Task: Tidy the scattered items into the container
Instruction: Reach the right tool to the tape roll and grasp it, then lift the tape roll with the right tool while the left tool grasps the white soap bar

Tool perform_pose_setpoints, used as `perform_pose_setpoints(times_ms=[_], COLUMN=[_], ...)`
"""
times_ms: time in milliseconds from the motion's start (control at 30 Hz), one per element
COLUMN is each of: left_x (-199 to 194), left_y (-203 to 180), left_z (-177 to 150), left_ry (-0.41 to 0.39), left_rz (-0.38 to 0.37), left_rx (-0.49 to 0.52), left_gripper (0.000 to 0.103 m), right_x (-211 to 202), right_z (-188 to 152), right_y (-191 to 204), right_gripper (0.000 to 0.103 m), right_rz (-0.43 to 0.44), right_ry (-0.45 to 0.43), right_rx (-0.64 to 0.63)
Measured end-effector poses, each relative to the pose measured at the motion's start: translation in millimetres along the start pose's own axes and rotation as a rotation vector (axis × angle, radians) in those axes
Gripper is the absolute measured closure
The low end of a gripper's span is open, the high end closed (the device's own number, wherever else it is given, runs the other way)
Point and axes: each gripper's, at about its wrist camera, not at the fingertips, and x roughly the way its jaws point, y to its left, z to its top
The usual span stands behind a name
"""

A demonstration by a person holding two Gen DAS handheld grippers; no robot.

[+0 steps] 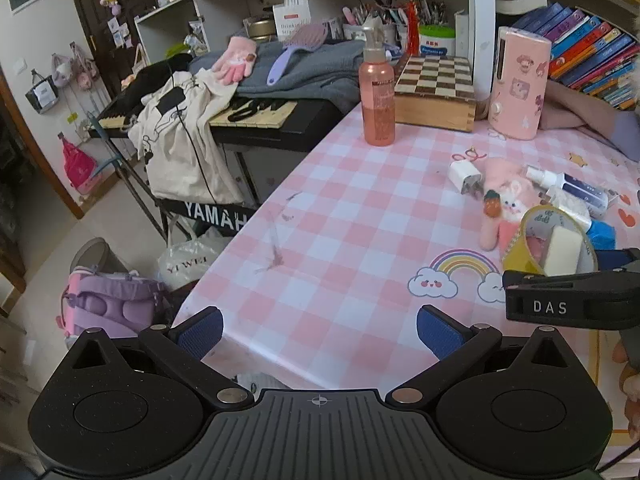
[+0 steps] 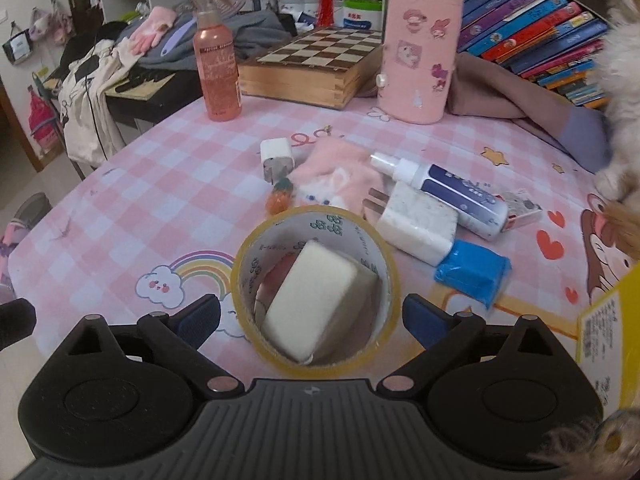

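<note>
- right claw: i hold it wide, one finger either side of the tape roll, neither pad visibly touching it.
- left claw: wide, nothing in it, over bare bench near the edge.
- tape roll: on the bench, tilted, with a white block lodged inside.
- other scattered items, just beyond the roll: two white chargers, spray bottle, blue packet, pink plush glove.
- container: not identifiable; a yellow edge at far right may be it.
- risk: closing on the round, tilted roll could squirt it forward or tip the block out.
- risk: a sweep toward the yellow edge may knock the charger and packet.
</note>
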Motion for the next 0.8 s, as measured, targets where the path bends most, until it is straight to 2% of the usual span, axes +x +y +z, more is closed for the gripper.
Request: perform_pose_setpoints(times_ms=[33,67,167,367,567,667,800], left_x=[1.4,3.1,8.3,16.0,21.0,23.9,31.0], left_y=[-0.1,-0.1,-1.4,-20.3,-61.1,-82.4,-104.6], left_z=[-0.1,0.0,-0.4,1.4,8.2,10.0,13.7], left_ry=[0.005,0.011,0.028,0.026,-0.015,-0.037,-0.046], left_rz=[0.001,0.0,-0.015,-0.12,-0.249,-0.31,-0.387], left_rx=[-0.001,-0.002,-0.004,0.036,0.148,0.21,0.265], left_gripper=[0.0,0.0,0.0,0.0,0.002,0.007,0.027], right_x=[1.2,1.2,-5.1,-41.7,-76.3,-80.9,-86.4], right_z=[0.8,1.7,4.7,14.4,20.5,21.2,19.1], right_y=[-0.3,-0.8,-7.2,-20.5,-35.6,-45.9,-56.3], right_gripper=[0.018,0.022,0.023,0.022,0.022,0.022,0.022], right_rz=[0.002,0.0,0.031,0.082,0.017,-0.029,-0.081], right_ry=[0.002,0.002,-0.013,-0.11,-0.203,-0.198,-0.199], right_rx=[-0.006,-0.01,0.015,0.061,0.079,0.096,0.117])
